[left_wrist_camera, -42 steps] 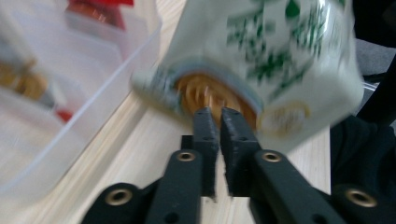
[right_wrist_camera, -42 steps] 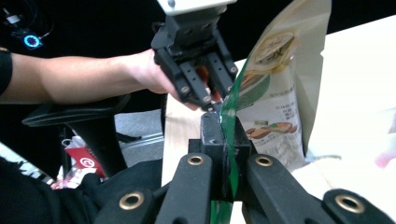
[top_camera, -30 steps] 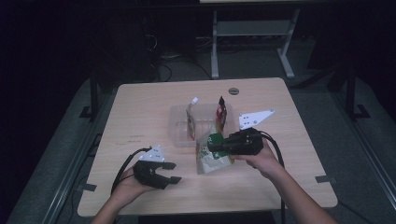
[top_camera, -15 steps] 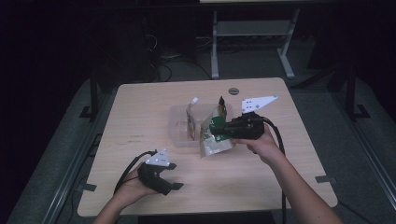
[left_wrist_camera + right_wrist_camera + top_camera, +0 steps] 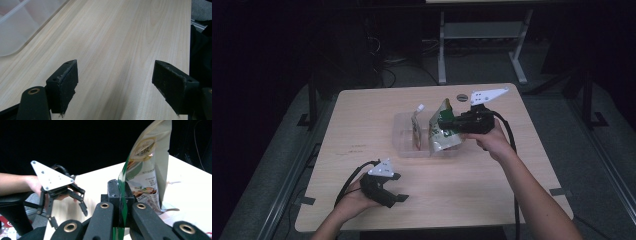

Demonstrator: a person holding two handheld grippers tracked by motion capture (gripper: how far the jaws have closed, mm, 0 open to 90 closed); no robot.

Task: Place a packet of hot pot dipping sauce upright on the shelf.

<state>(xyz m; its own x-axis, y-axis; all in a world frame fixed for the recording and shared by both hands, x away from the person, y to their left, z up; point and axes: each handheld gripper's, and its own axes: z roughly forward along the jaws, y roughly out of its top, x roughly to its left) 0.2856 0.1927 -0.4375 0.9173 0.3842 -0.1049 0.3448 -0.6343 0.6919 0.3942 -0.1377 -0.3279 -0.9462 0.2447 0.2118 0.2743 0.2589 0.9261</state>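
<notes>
The right gripper (image 5: pixel 446 123), jaws clamped on the snack pouch (image 5: pixel 440 135), holds it upright over the clear bin (image 5: pixel 404 149), whose near-right edge lies directly below.

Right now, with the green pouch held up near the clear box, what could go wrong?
The right gripper pinches only the thin edge of the green pouch, so the pouch may swing or slip out. Its lower corner hangs by the clear box rim and could catch it. The left gripper, open, cannot steady anything.
</notes>
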